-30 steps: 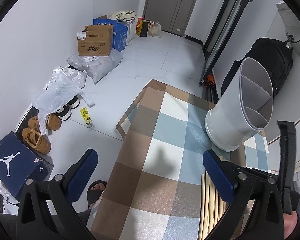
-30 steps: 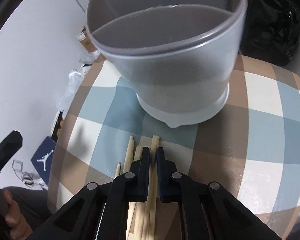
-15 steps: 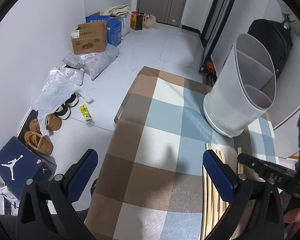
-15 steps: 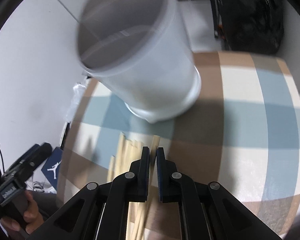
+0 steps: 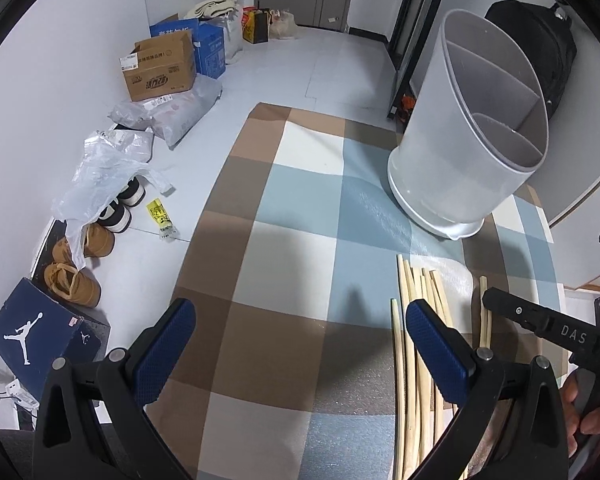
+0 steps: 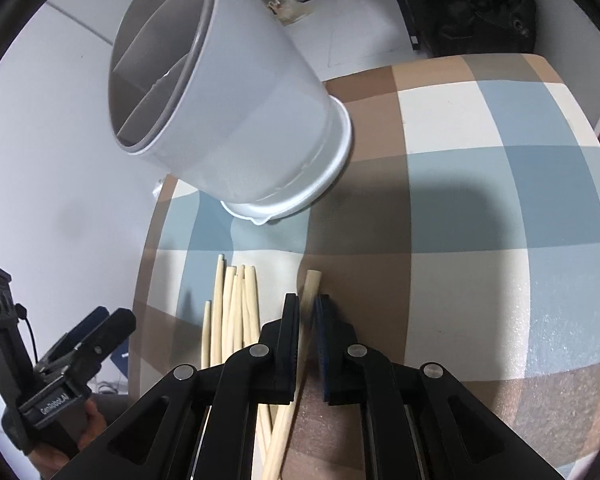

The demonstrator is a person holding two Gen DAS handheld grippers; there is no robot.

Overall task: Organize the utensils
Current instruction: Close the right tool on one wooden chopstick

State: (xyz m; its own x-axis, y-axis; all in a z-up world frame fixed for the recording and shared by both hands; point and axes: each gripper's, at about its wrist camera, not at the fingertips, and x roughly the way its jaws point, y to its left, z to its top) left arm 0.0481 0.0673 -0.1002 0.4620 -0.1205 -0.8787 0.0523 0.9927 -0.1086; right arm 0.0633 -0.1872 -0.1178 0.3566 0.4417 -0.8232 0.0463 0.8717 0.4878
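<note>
Wooden chopstick (image 6: 311, 285) between opening right fingers (image 6: 290, 322); left gripper (image 5: 300, 344) spread wide.

Pale wooden chopsticks (image 6: 236, 312) flat beside upright grey holder (image 6: 236, 120)

"DAS" on right gripper (image 5: 548, 322)

Black right gripper (image 6: 307, 310), jaws opening around one pale wooden chopstick (image 6: 310, 280); divided grey plastic utensil holder (image 6: 236, 120) stands beyond.
</note>
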